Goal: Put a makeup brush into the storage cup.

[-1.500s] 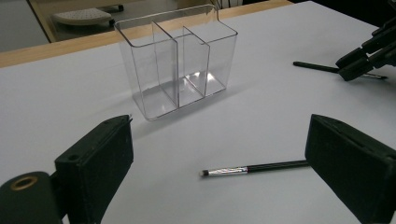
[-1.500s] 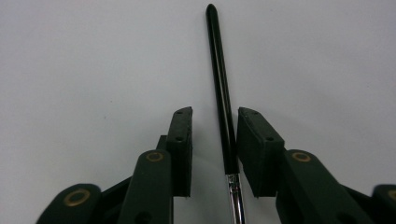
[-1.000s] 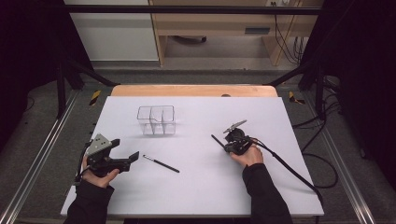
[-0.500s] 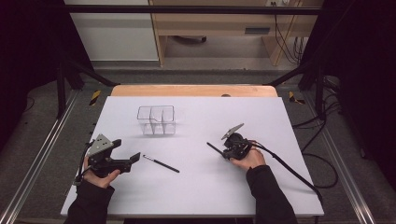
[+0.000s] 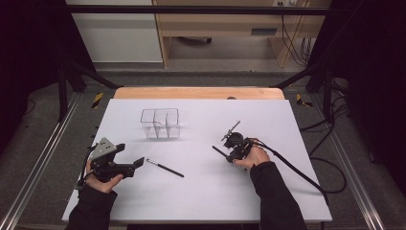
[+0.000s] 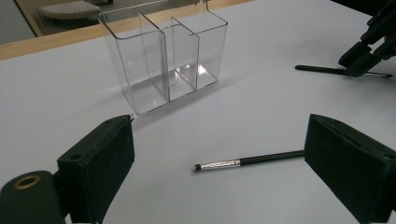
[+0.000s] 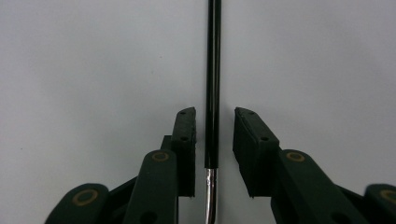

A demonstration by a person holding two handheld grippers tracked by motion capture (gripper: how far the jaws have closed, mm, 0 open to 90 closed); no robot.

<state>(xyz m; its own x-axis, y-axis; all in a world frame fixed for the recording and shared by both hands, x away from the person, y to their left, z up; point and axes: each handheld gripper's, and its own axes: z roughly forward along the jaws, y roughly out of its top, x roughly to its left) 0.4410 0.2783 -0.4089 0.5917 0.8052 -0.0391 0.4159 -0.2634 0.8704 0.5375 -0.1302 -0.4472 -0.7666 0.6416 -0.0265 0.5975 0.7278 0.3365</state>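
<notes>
A clear three-compartment organizer stands on the white table. One thin black brush with a silver ferrule lies to the right of my left gripper, whose jaws stand wide apart with nothing between them. A second black brush lies flat under my right gripper. That gripper points down at it. Its jaws have just been opening and now straddle the handle, with a gap showing on one side.
A wooden strip runs along the table's far edge. A black cable trails from the right gripper across the table's right side. Metal rails flank the table, and a desk stands beyond it.
The right gripper's jaws have parted from the second brush, whose free end has slid slightly left on the table. The left gripper and first brush have stayed put.
</notes>
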